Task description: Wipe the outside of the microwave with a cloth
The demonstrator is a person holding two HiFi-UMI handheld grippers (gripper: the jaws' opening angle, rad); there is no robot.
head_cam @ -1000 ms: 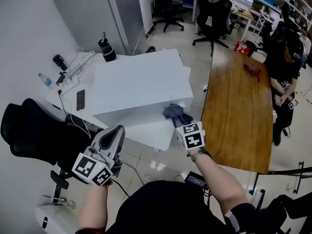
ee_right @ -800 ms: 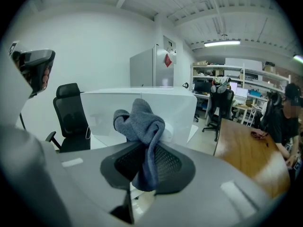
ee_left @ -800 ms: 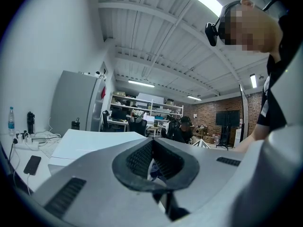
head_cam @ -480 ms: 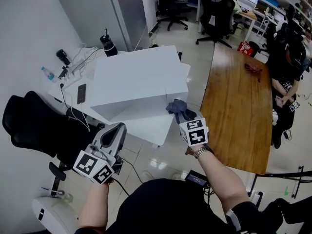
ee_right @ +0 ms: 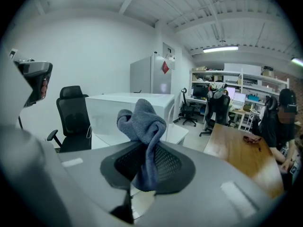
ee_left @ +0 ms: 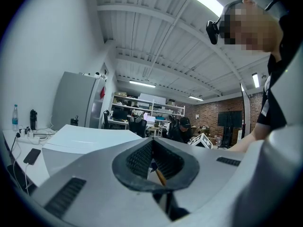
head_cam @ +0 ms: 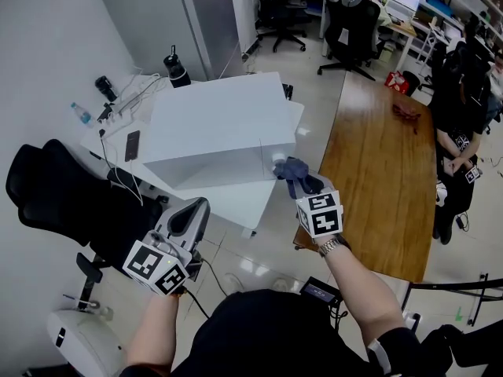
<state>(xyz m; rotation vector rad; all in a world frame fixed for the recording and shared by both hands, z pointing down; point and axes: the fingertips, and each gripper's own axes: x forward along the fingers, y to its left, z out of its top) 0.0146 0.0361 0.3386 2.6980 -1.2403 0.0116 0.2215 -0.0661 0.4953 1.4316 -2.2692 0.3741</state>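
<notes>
The microwave (head_cam: 220, 124) is a white box on a white table (head_cam: 236, 203). My right gripper (head_cam: 305, 184) is shut on a grey-blue cloth (head_cam: 292, 169), which it holds at the microwave's front right corner. In the right gripper view the cloth (ee_right: 142, 122) bunches up above the jaws, with the microwave (ee_right: 128, 105) just behind it. Whether the cloth touches the box I cannot tell. My left gripper (head_cam: 191, 213) hangs low at the left, in front of the table, shut with nothing held. In the left gripper view the microwave (ee_left: 90, 138) lies beyond the left gripper (ee_left: 152, 162).
A black office chair (head_cam: 55, 203) stands left of the table. On the table's left end lie a phone (head_cam: 131, 145), cables, a water bottle (head_cam: 81, 114) and a black flask (head_cam: 176, 67). A long wooden table (head_cam: 385, 171) runs along the right, with a seated person (head_cam: 464, 108) beyond.
My right gripper has carried the cloth up and a little right, from the lower front toward the microwave's front right corner. The left gripper has drifted slightly right.
</notes>
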